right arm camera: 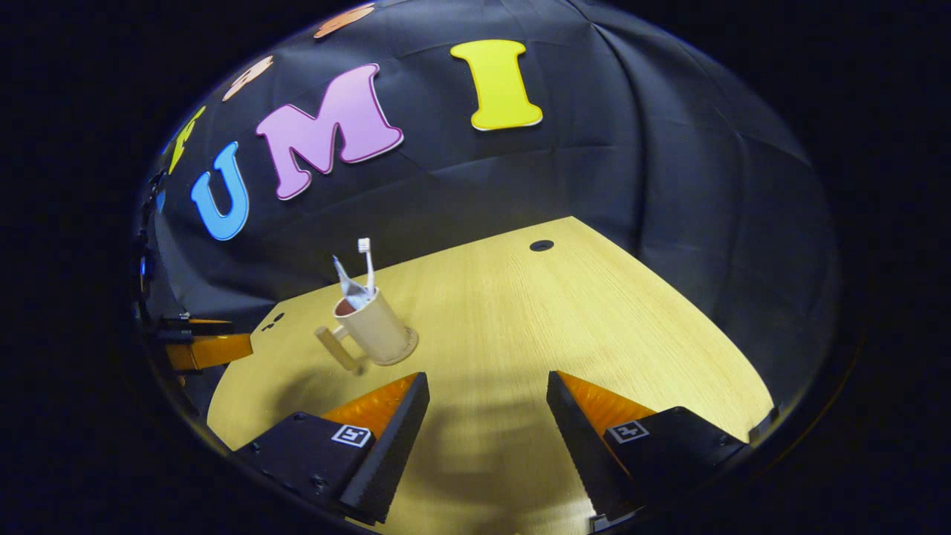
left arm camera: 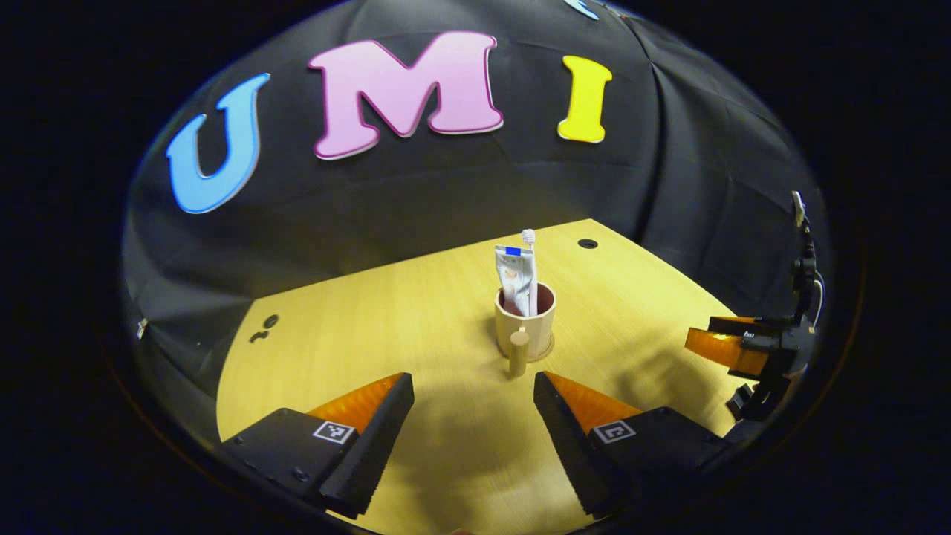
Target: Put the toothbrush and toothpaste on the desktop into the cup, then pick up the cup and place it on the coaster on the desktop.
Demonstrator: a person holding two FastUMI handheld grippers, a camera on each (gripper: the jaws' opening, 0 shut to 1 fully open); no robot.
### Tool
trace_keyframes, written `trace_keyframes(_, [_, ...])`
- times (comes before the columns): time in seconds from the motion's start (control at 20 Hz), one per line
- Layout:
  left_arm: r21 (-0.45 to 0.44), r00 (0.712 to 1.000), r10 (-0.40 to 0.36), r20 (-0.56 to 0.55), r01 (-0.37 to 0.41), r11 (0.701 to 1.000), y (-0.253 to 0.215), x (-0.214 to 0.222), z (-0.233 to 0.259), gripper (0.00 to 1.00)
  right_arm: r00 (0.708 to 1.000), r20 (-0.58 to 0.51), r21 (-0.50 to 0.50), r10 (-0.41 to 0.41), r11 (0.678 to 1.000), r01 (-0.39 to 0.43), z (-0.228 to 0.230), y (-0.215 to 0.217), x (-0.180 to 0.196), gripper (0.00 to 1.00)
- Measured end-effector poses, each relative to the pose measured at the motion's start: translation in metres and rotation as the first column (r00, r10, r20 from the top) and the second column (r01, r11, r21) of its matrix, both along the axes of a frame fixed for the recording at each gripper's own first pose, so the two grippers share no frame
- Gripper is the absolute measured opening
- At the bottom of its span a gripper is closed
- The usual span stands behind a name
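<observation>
A beige cup with a wooden handle stands upright on a round coaster in the middle of the wooden desktop. A white toothpaste tube and a white toothbrush stick up out of it. My left gripper is open just in front of the cup, nothing between its fingers. In the right gripper view the cup sits on the coaster ahead to the left, holding toothpaste and toothbrush. My right gripper is open and holds nothing. It also appears at the far right of the left gripper view.
The desktop has a round cable hole near its far corner and a small dark fitting at its left. Black cloth walls close in behind and on both sides. The left gripper shows at the left edge of the right gripper view.
</observation>
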State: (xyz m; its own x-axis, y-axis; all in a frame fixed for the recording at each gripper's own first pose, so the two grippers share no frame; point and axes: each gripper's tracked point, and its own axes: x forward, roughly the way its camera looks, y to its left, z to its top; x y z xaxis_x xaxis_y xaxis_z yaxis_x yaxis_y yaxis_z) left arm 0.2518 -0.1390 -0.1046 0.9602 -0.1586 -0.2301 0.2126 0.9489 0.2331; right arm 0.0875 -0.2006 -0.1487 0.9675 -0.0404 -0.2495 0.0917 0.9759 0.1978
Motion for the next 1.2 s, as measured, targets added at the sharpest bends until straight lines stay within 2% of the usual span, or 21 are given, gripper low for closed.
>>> trace_keyframes(0.1, [-0.045, 1.000, 0.025, 0.012, -0.024, 0.999, 0.001, -0.015, -0.022, 1.00, 1.000, 0.024, 0.021, 0.008, 1.000, -0.008, 0.022, 0.009, -0.022, 0.98])
trace_keyframes(0.2, [-0.121, 0.993, 0.085, 0.079, -0.075, 0.990, 0.009, -0.043, -0.024, 1.00, 0.999, 0.049, 0.047, 0.020, 0.999, -0.023, 0.046, 0.021, -0.049, 0.98])
trace_keyframes(0.3, [-0.209, 0.977, 0.147, 0.157, -0.112, 0.971, 0.028, -0.103, -0.011, 0.99, 0.997, 0.073, 0.042, 0.019, 0.999, -0.022, 0.066, 0.026, -0.075, 0.98])
trace_keyframes(0.45, [-0.295, 0.965, 0.192, 0.178, -0.134, 0.946, 0.049, -0.167, -0.022, 1.00, 0.994, 0.100, 0.058, 0.044, 0.997, -0.050, 0.089, 0.046, -0.116, 0.98])
trace_keyframes(0.6, [-0.317, 0.955, 0.230, 0.188, -0.163, 0.934, 0.073, -0.207, -0.031, 0.99, 0.990, 0.122, 0.029, 0.068, 0.997, -0.072, 0.102, 0.060, -0.150, 0.98])
trace_keyframes(0.85, [-0.355, 0.949, 0.224, 0.220, -0.137, 0.925, 0.096, -0.252, -0.029, 0.97, 0.984, 0.127, -0.023, 0.126, 0.992, -0.124, 0.108, 0.095, -0.186, 0.98])
trace_keyframes(1.0, [-0.348, 0.935, 0.240, 0.260, -0.141, 0.927, 0.112, -0.267, -0.012, 0.98, 0.975, 0.138, -0.033, 0.171, 0.985, -0.168, 0.114, 0.115, -0.193, 0.98])
trace_keyframes(1.2, [-0.388, 0.925, 0.271, 0.268, -0.154, 0.909, 0.122, -0.272, 0.002, 0.98, 0.971, 0.115, -0.070, 0.209, 0.977, -0.202, 0.115, 0.127, -0.189, 0.98])
